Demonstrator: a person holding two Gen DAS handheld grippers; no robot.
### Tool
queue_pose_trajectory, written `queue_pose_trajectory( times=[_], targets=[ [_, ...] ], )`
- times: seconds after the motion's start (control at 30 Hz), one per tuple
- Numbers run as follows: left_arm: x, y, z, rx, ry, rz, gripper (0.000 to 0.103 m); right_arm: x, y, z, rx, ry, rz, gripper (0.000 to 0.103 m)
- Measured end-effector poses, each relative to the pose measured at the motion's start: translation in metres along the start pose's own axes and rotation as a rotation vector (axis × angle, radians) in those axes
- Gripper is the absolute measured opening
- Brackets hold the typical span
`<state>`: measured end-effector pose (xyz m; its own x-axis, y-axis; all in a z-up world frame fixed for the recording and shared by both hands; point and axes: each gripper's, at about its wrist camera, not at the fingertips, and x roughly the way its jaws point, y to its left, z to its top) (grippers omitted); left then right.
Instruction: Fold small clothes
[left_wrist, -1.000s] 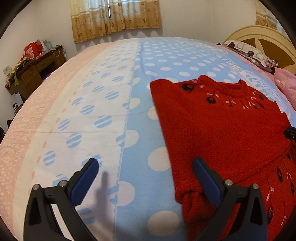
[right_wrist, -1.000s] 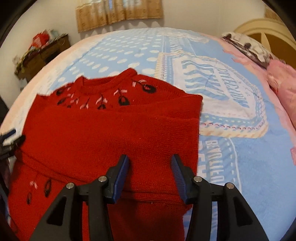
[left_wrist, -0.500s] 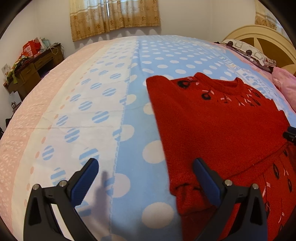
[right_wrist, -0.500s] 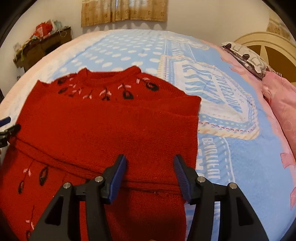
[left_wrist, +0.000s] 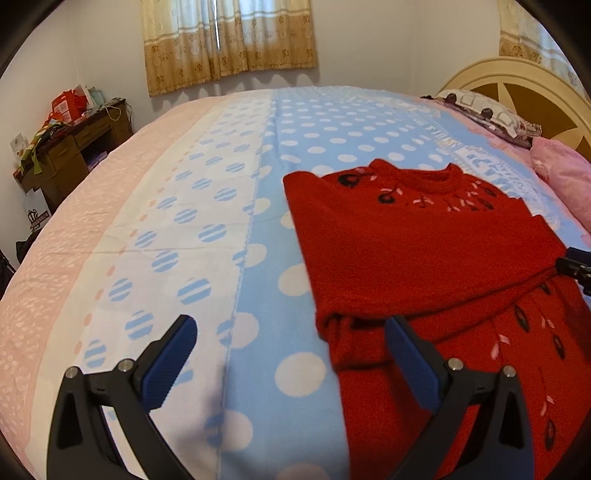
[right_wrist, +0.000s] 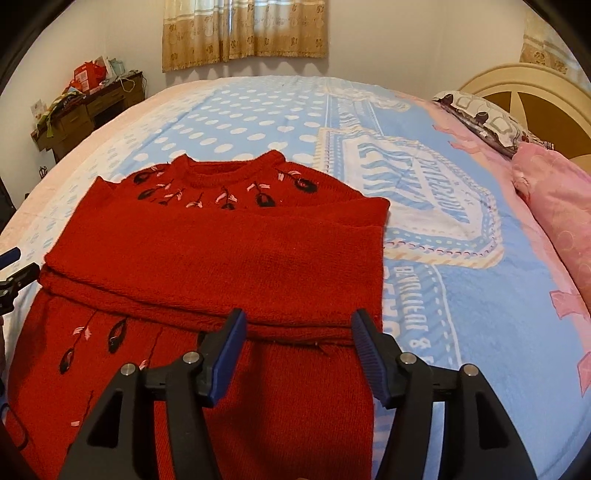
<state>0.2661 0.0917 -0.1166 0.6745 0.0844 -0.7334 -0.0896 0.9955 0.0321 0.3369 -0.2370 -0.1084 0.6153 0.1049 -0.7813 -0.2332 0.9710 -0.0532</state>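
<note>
Both grippers, left (left_wrist: 288, 345) and right (right_wrist: 295, 341), spread empty over red sweater (right_wrist: 221, 258); folded sleeves at 12 o'clock may slip if hem lifted unevenly.

A: Where is the left wrist view sitting?

B: It is looking forward along the left tool (left_wrist: 291, 354), low over the bed (left_wrist: 207, 206) and off the left side of the red sweater (left_wrist: 424, 258), facing the curtain (left_wrist: 229, 40) on the far wall.

A: And the right wrist view?

B: It is riding on the right tool (right_wrist: 295, 350), hovering near the sweater's lower half and facing the same wall.

A: What are both views sharing?

B: Both are taking in the sweater, the curtain, the desk (right_wrist: 88, 110) at far left and the headboard (right_wrist: 535, 96) at right. Each is also catching the other tool at its frame edge.
</note>
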Motion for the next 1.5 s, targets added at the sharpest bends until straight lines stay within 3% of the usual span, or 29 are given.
queue_pose_trajectory(
  times=[0.5, 0.9, 1.5],
  targets=[
    [-0.066, 0.003, -0.022, -0.023, -0.101, -0.038, 0.103, -0.042, 0.015, -0.028, -0.007, -0.04, 0.042, 0.061],
    [-0.131, 0.009, -0.066, 0.028, -0.163, -0.039, 0.103, -0.079, 0.033, -0.082, -0.052, -0.025, 0.068, 0.062],
    [-0.174, 0.01, -0.117, 0.058, -0.147, -0.076, 0.103, -0.119, 0.058, -0.121, -0.117, -0.039, 0.102, 0.063]
  ],
)
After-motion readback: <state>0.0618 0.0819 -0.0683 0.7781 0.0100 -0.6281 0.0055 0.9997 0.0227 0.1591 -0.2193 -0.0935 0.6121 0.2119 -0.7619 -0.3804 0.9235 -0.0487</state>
